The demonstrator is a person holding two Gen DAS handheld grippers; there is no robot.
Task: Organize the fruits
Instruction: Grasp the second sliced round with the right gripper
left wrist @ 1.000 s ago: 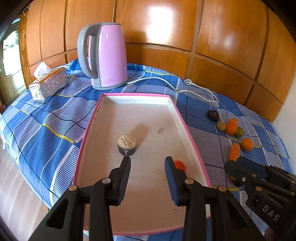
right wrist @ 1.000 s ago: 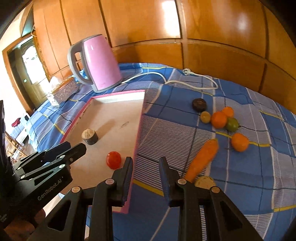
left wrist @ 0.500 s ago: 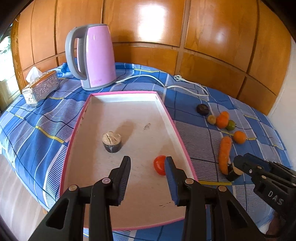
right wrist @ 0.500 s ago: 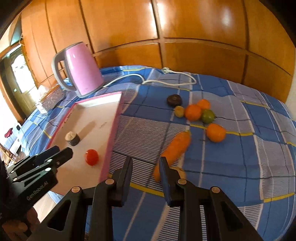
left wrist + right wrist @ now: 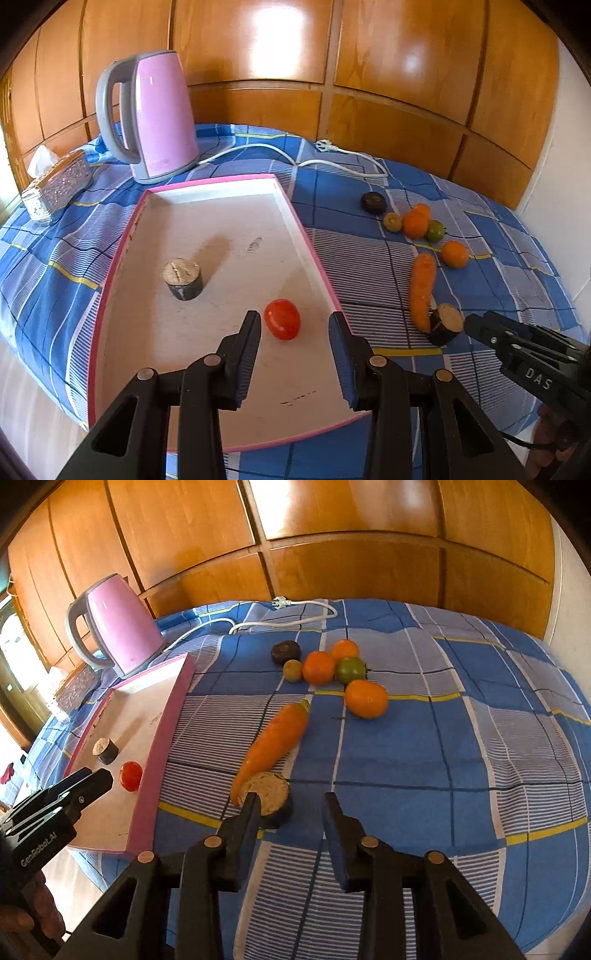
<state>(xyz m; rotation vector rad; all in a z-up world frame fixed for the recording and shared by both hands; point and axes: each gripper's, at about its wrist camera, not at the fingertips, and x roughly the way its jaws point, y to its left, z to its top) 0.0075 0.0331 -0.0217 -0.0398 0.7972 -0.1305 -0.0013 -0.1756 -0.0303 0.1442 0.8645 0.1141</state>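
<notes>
A pink-rimmed tray lies on the blue checked cloth. In it are a red tomato and a dark cut stub. My left gripper is open and empty, just short of the tomato. My right gripper is open and empty, with a second dark cut stub by its left finger. A carrot lies behind that stub. Oranges, a green fruit and a dark fruit lie further back.
A pink kettle stands behind the tray, its white cord trailing right. A silver tissue box sits at the far left. Wooden panels back the table. The table's edge runs close below both grippers.
Both grippers have drawn back and swung right. The tomato now shows whole between the left fingers. The right gripper moved from the tray's edge to the cut stub by the carrot.
</notes>
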